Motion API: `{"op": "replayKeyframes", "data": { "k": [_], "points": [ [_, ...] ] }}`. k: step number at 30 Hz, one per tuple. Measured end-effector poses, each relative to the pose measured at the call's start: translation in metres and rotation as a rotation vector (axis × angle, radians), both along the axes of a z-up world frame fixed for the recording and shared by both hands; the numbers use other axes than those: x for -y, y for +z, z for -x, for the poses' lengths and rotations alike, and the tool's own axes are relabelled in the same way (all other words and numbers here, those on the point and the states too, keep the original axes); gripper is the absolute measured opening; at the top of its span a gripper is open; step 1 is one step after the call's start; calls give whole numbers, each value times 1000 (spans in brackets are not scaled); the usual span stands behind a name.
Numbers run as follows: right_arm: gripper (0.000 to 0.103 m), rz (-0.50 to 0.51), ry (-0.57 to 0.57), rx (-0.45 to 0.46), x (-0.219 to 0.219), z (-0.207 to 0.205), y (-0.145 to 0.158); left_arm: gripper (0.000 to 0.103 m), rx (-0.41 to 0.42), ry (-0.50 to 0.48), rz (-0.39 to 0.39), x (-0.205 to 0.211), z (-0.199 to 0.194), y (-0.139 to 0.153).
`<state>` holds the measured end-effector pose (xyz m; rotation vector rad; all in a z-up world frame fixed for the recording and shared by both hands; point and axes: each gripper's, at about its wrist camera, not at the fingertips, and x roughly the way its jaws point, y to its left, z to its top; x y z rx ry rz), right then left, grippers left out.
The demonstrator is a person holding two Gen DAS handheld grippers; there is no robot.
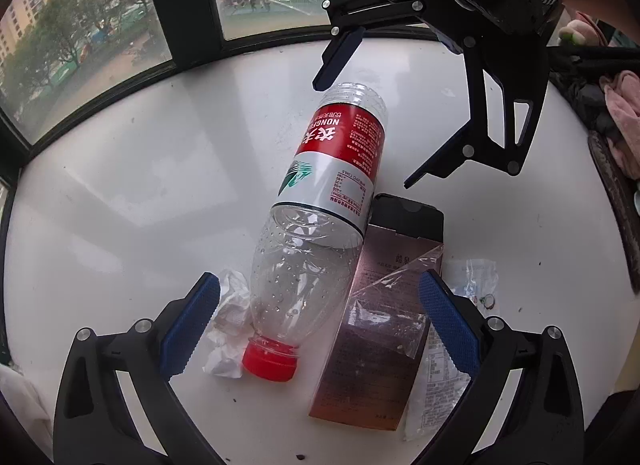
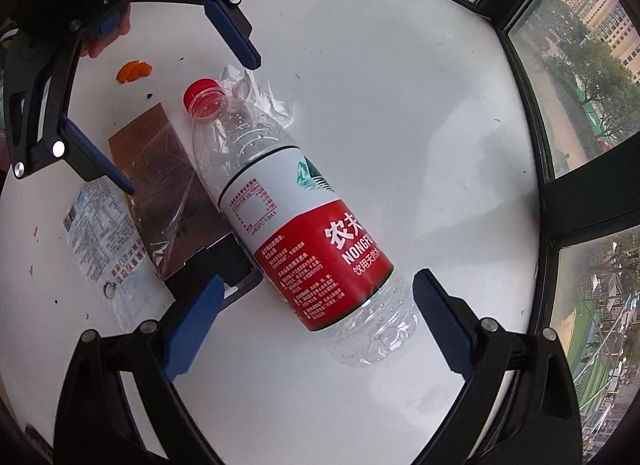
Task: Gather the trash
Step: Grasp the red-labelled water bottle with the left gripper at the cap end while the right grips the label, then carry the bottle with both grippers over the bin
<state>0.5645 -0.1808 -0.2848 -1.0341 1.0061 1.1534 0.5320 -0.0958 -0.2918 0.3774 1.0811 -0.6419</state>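
An empty plastic bottle (image 1: 320, 233) lies on its side in the middle of the white bench (image 1: 132, 193), its red cap (image 1: 270, 361) pointing toward the left hand-held gripper (image 1: 320, 329) and its ribbed base toward the right hand-held gripper (image 2: 316, 325). Both stand wide open, holding nothing, one at each end of the bottle. The bottle looks very light: clear thin walls, only droplets inside, a glossy red and white label (image 1: 340, 157) around the middle. Such a wall will likely dent under a squeeze and the round body may roll or slip off smooth pads, so the stiffer neck just below the cap, or the labelled waist taken across its width, seems the surest hold. A crumpled white tissue (image 1: 228, 325) lies touching the shoulder of the bottle on one side; it is soft and almost weightless and should pinch anywhere. On the other side a flat brown carton (image 1: 380, 305) with a dark end flap lies just beside the bottle, partly under a clear film wrapper (image 1: 400, 289), and next to it a printed plastic packet (image 2: 100, 233). These are thin and flat against the bench, so an edge would probably need lifting first. A small orange scrap (image 2: 134, 71) lies near the far side in the right wrist view.
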Motion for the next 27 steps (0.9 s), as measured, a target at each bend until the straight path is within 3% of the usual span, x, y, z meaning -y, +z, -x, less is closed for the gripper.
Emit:
{"op": "replayKeyframes", "data": {
  "k": [6, 11, 13, 20, 27],
  "points": [
    [92, 41, 58, -42, -6, -9, -14, 95, -23, -30, 6, 4, -6, -16],
    [92, 73, 106, -79, -10, -13, -20, 76, -50, -40, 13, 4, -19, -28],
    [80, 86, 115, -92, -11, -17, -23, 74, -63, -42, 34, 3, -23, -30],
    [75, 109, 121, -132, -10, -21, -34, 67, -71, -56, 75, 3, -29, -31],
    [74, 106, 99, -136, -11, -23, -34, 67, -82, -86, 68, 7, -34, -32]
  ]
}}
